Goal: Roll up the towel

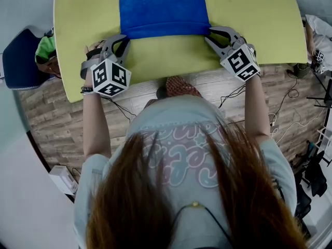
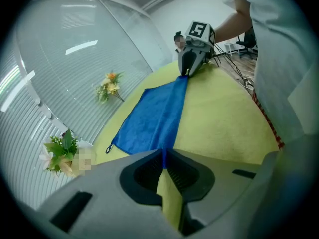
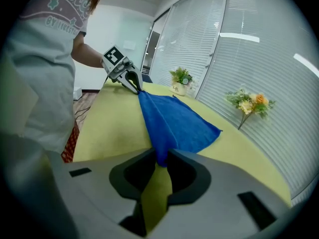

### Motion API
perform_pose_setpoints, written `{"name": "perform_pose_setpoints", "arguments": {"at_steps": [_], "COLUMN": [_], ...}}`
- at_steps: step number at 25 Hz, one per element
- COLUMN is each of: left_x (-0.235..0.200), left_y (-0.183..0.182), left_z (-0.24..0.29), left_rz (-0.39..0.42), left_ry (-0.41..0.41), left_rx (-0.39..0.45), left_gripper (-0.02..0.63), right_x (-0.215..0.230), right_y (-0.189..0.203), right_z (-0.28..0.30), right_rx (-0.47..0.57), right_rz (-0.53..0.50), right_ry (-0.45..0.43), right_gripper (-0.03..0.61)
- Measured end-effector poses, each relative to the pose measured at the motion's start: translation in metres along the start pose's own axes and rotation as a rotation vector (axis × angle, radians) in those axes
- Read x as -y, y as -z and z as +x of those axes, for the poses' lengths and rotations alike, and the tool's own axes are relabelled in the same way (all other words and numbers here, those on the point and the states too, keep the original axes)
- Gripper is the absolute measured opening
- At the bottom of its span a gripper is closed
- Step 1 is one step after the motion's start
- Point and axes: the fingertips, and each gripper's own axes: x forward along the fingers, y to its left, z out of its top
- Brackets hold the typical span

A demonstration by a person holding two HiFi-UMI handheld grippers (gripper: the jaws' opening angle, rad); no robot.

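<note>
Far left, head view: a dark blue chair (image 1: 19, 58) stands off the tabletop's left edge, over a wood-plank floor (image 1: 49, 115).

Left gripper (image 1: 124, 38): positioned at the towel's near-left corner, pointing down onto the tabletop (image 1: 249, 14), which is yellow-green. Its own view shows the jaws brought together, with a thin blue edge of towel pinched between the tips. The jaws hold the towel.

Towel (image 1: 161, 8): blue, lying flat and spread out at the middle of the tabletop. Its near edge runs straight between the two grippers. No roll is formed yet. A small hanging loop shows at the far-left corner in the left gripper view.

Right gripper (image 1: 211, 33): positioned at the towel's near-right corner, likewise angled down. Its own view shows the jaws narrow, with the blue corner filling the gap between the tips. The jaws hold the towel.

Background: two flower arrangements (image 3: 249, 102) stand along the tabletop's far side by a wall of blinds.

Far right, head view: cables (image 1: 282, 108) trail over the floor.
</note>
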Motion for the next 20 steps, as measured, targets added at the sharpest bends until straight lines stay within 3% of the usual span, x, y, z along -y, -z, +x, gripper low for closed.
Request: {"name": "perform_pose_setpoints", "arguments": {"at_steps": [2,5,14,20], "left_x": [0.001,0.002,0.007,0.021], "left_y": [-0.001,-0.002,-0.001,0.0], "left_z": [0.0,-0.004,-0.024,-0.042], "left_rz": [-0.017,-0.055,-0.161,-0.211], "left_ry": [0.006,0.018,0.058,0.06], "left_rx": [0.002,0.009,0.058,0.07], "left_gripper": [0.025,0.021,0.02,0.02], "right_x": [-0.002,-0.003,-0.005,-0.026], "right_y": [-0.001,0.001,-0.016,-0.016], "right_z": [-0.001,-0.003,-0.025,-0.036], "right_rx": [-0.003,-0.008,0.124,0.129], "right_rz": [-0.024,-0.053,0.071,0.093], "right_ry": [-0.004,0.016,-0.016,-0.071], "right_gripper": [0.038,0.028,0.022,0.021]}}
